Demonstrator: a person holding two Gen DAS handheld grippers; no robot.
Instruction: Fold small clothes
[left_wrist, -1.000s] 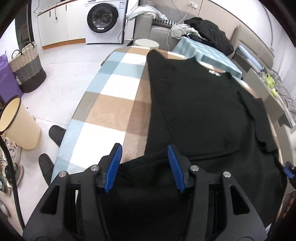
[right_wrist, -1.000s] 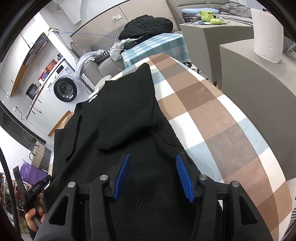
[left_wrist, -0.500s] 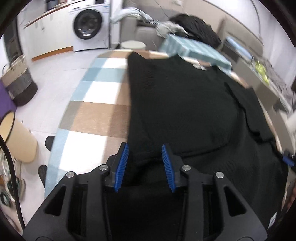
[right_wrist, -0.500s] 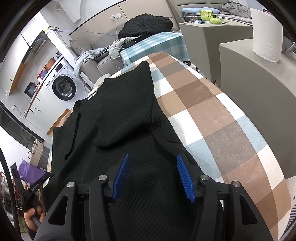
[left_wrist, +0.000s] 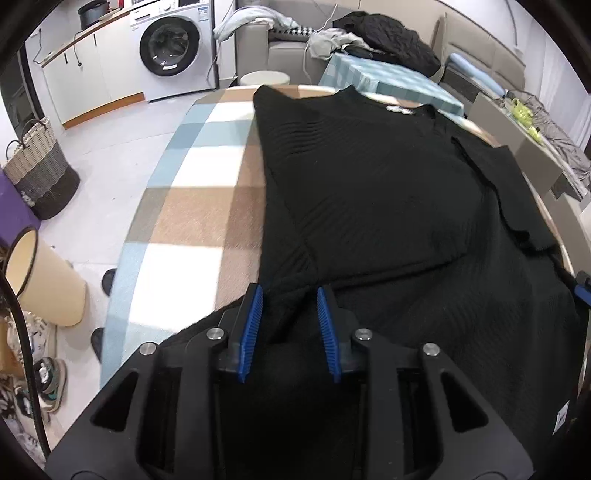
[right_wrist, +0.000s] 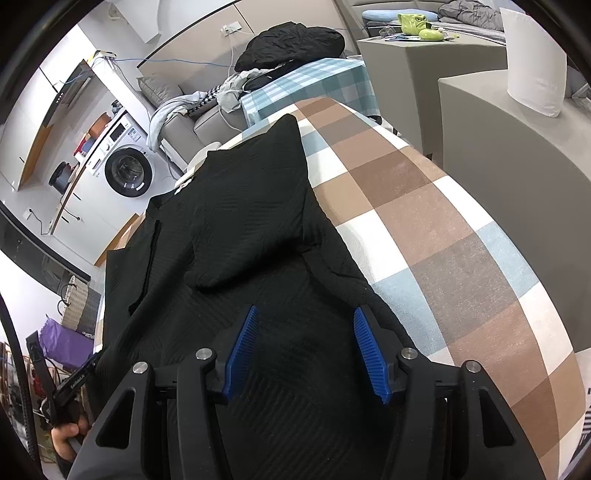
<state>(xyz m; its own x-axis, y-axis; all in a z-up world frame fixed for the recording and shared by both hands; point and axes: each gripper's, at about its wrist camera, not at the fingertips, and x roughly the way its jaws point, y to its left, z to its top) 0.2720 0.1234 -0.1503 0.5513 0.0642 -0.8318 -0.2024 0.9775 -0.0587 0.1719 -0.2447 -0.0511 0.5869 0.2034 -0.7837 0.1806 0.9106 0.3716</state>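
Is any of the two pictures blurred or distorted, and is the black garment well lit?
Left wrist view: slightly soft, checked tablecloth smeared; black garment almost textureless. Right wrist view: sharper, the garment's ribbing visible. Both views: strong fisheye bending, dark corners, even indoor light, no glare.

The left gripper (left_wrist: 290, 325) has shifted toward three o'clock along the black garment's (left_wrist: 388, 192) near edge, its fingers (left_wrist: 253, 325) closing around a raised fold.
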